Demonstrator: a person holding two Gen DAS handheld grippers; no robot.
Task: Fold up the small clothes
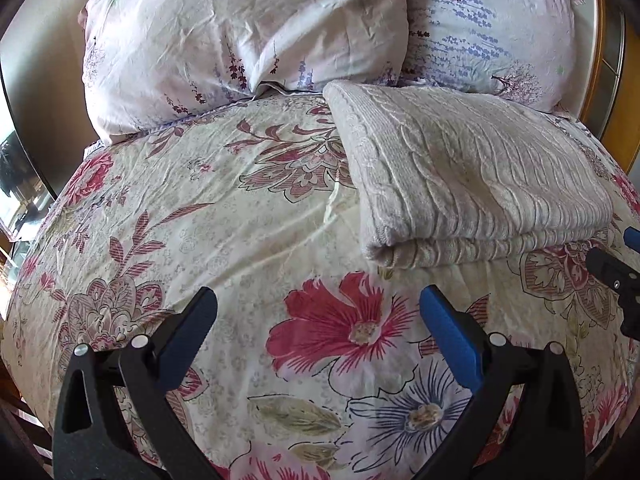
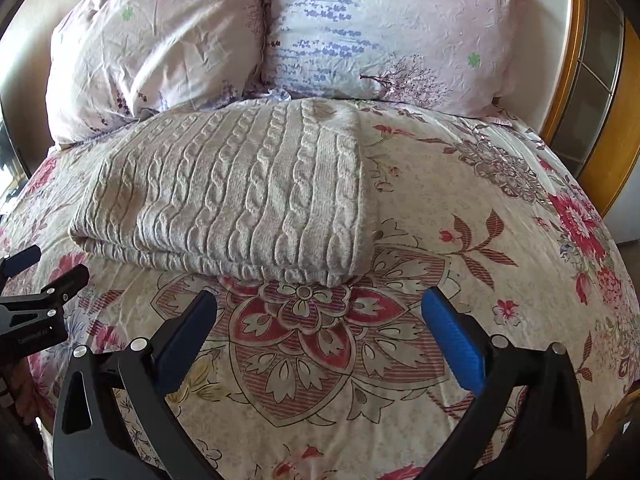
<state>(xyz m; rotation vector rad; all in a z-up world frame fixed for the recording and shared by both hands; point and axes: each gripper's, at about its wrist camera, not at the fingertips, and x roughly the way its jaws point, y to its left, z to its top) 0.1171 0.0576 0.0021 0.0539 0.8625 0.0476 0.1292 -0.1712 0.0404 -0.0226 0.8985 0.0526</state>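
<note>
A beige cable-knit sweater point(image 1: 476, 176) lies folded in a flat rectangle on the floral bedspread point(image 1: 200, 232), just below the pillows. It also shows in the right wrist view point(image 2: 240, 192). My left gripper point(image 1: 318, 304) is open and empty, over the bedspread in front of the sweater's near left corner. My right gripper point(image 2: 320, 304) is open and empty, just in front of the sweater's near edge. The right gripper's tip shows at the right edge of the left wrist view point(image 1: 618, 264). The left gripper shows at the left edge of the right wrist view point(image 2: 36, 292).
Two pale floral pillows point(image 1: 240, 32) point(image 2: 392, 28) lean at the head of the bed. A wooden frame with glass panels point(image 2: 600, 92) stands to the right. A dark edge and a window point(image 1: 20, 184) are on the left.
</note>
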